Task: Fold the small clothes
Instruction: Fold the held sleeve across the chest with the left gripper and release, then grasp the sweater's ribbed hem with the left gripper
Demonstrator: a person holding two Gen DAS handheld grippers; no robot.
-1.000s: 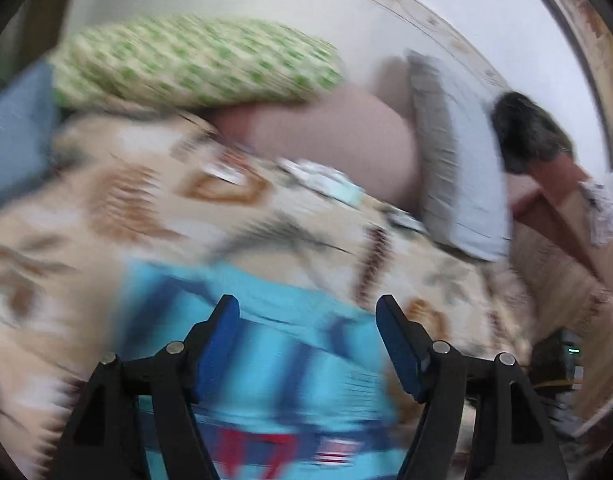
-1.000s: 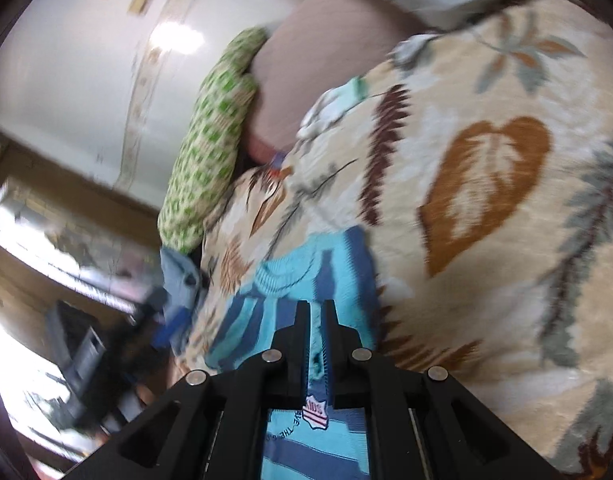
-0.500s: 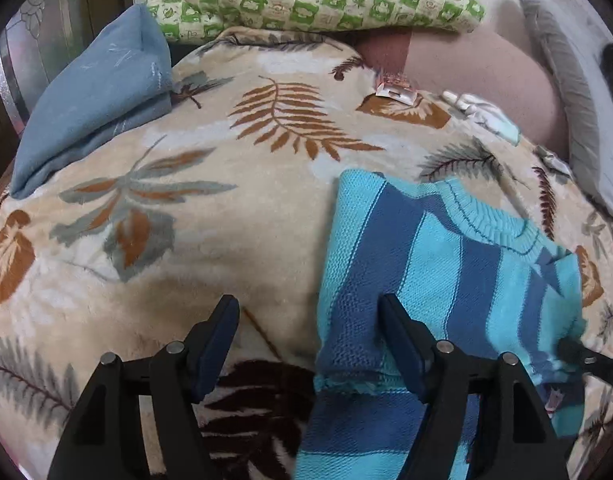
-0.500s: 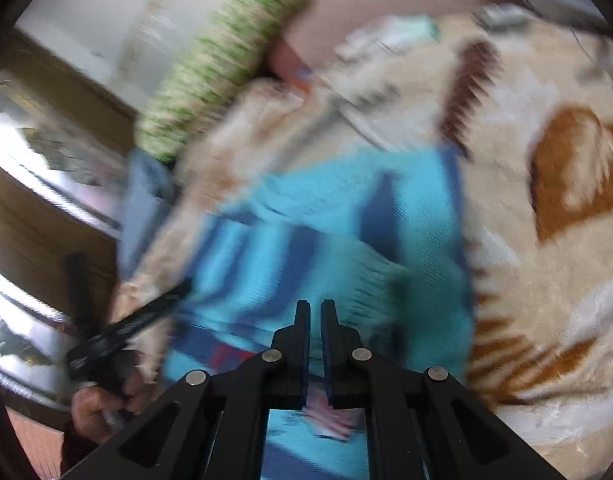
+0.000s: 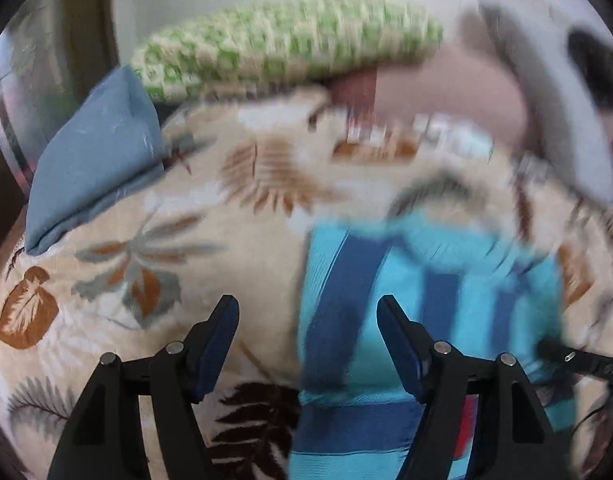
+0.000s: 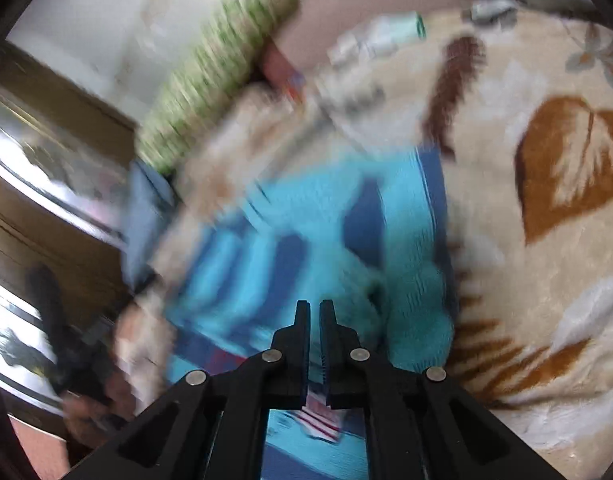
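Note:
A small knit sweater in light and dark blue stripes lies on a beige leaf-print blanket. It also shows in the right wrist view, with a sleeve folded over its body. My left gripper is open and empty, hovering over the sweater's left edge. My right gripper has its jaws nearly together, over the sweater's lower part; the blur hides whether cloth is pinched between them. The right gripper's tip shows at the right edge of the left wrist view.
A green checked pillow and a pink cushion lie at the head of the bed. A folded blue cloth sits at the far left. A grey pillow is at the right. Small white items lie near the cushion.
Both views have shifted and blurred with motion. My left gripper stays open over the sweater's left edge. My right gripper stays nearly shut above the lower sweater.

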